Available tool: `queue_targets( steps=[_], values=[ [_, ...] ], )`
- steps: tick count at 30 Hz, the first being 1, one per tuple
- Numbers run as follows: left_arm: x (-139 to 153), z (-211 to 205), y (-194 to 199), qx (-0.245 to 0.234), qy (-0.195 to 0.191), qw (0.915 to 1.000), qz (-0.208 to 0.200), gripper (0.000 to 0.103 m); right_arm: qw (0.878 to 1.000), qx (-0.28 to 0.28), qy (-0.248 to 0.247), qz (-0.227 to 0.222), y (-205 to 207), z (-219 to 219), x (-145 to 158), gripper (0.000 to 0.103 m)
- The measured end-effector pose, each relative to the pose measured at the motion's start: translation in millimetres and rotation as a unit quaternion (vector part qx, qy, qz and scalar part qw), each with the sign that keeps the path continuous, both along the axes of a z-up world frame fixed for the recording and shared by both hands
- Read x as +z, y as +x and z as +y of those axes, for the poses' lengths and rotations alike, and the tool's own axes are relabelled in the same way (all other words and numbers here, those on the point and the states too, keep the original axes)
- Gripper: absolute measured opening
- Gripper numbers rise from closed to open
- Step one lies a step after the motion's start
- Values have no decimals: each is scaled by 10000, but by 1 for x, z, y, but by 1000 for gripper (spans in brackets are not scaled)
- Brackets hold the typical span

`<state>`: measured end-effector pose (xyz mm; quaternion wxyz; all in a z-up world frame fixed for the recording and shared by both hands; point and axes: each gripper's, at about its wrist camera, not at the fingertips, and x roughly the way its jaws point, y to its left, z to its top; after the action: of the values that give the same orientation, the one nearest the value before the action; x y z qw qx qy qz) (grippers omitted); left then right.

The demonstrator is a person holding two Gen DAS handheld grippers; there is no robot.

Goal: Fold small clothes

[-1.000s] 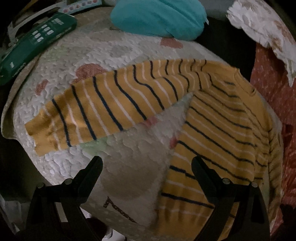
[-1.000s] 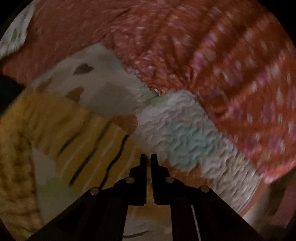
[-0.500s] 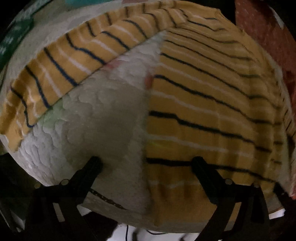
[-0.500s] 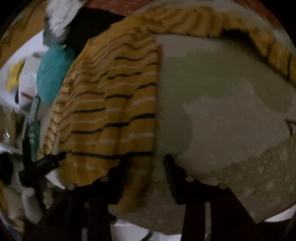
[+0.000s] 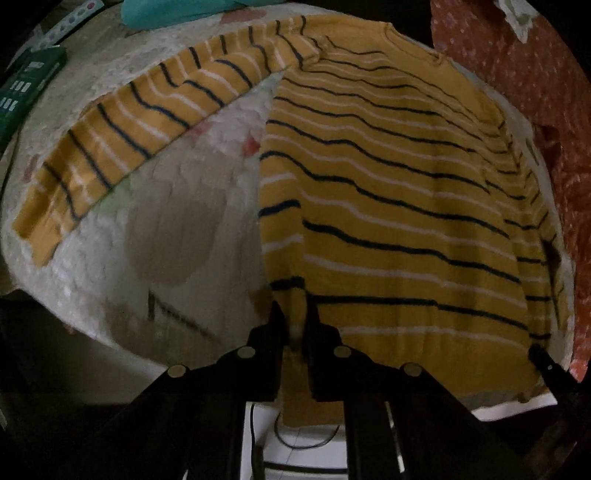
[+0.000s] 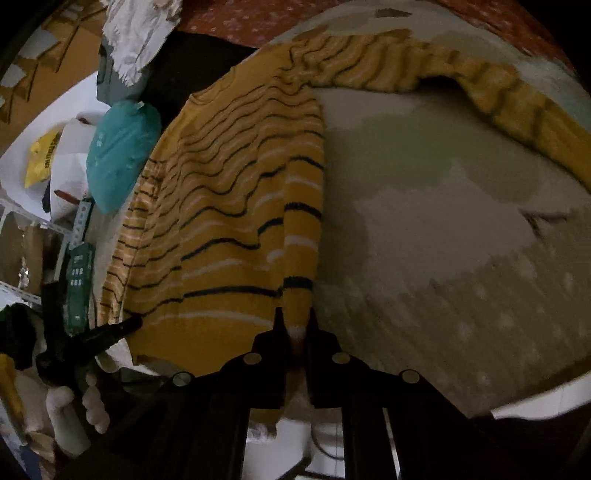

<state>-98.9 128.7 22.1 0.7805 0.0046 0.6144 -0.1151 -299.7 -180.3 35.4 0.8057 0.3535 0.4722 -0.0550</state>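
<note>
Since a moment ago both my grippers have come in to the near edge of the quilted pad [image 5: 184, 229], and their jaws have just been closing with cloth between them. My left gripper [image 5: 294, 325] now pinches one bottom corner of the yellow striped sweater [image 5: 388, 192] at its hem; my right gripper [image 6: 294, 326] pinches the other bottom corner. The sweater lies flat on the pad, hem along the near edge and hanging slightly over it, neckline toward the far edge, both sleeves spread out sideways. A teal cushion [image 5: 177, 11] sits beyond the far edge, a red dotted cloth [image 5: 524, 74] off the sweater's other side. I judge this the start of the first fold. Next I would lift both corners together, evenly, and carry the hem toward the neckline without dragging the body askew.
</note>
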Motion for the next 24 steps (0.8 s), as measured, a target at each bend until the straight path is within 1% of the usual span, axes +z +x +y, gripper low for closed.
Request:
queue_targets(
  steps=[1,4,6,7,8,9,10,11,12,13,14,15,16,17,18,19,20,21,23,24],
  values=[
    [-2,0,-7,-5,44,10000,49,10,10000,14,1,70,-7,1,-2,8],
    [-15,0,-18,-36,358,9992,145,11,9995,81,31,297,-14,4,-16,9],
    [-19,4,-20,32,386,9989,254,11,9988,-4,226,431,-18,-1,-22,13],
    [-16,8,-20,71,277,9992,279,11,9986,-69,321,420,-21,-5,-20,13],
    [-8,11,-21,82,161,9996,215,11,9987,-153,407,279,-24,-11,-12,13],
    [0,13,-24,69,88,9999,114,12,9988,-264,407,75,-30,-22,0,15],
    [15,14,-26,26,47,9999,-129,16,9987,-387,337,-74,-36,-34,11,18],
    [25,14,-29,-24,76,9995,-314,26,9976,-627,193,-220,-44,-52,25,31],
    [36,10,-27,-89,115,9983,-559,33,9955,-898,96,-285,-52,-70,34,50],
    [48,5,-28,-163,127,9962,-848,48,9915,-1256,70,-337,-61,-91,39,57],
    [59,-1,-27,-229,106,9937,-1092,58,9881,-1492,100,-360,-68,-105,40,61],
    [66,-15,-24,-281,73,9919,-1238,60,9829,-1800,216,-326,-76,-124,38,61],
    [73,-22,-19,-390,6,9896,-1382,62,9764,-2093,440,-287,-84,-142,33,61],
    [77,-31,-13,-513,-39,9876,-1480,64,9715,-2267,619,-313,-89,-152,29,61],
    [78,-36,-11,-581,-39,9865,-1529,64,9623,-2517,945,-399,-97,-162,22,61],
    [80,-43,-6,-646,-32,9854,-1577,64,9493,-2753,1409,-569,-104,-169,11,61],
    [79,-47,0,-703,-47,9843,-1617,64,9402,-2862,1710,-700,-108,-172,4,61],
    [80,-56,7,-767,-51,9828,-1682,64,9270,-3008,2076,-846,-110,-173,-5,61],
    [81,-70,16,-861,12,9791,-1840,64,9149,-3172,2306,-954,-103,-171,-15,61],
    [80,-74,23,-907,55,9771,-1923,64,9136,-3203,2291,-1011,-95,-171,-18,61]
  ],
)
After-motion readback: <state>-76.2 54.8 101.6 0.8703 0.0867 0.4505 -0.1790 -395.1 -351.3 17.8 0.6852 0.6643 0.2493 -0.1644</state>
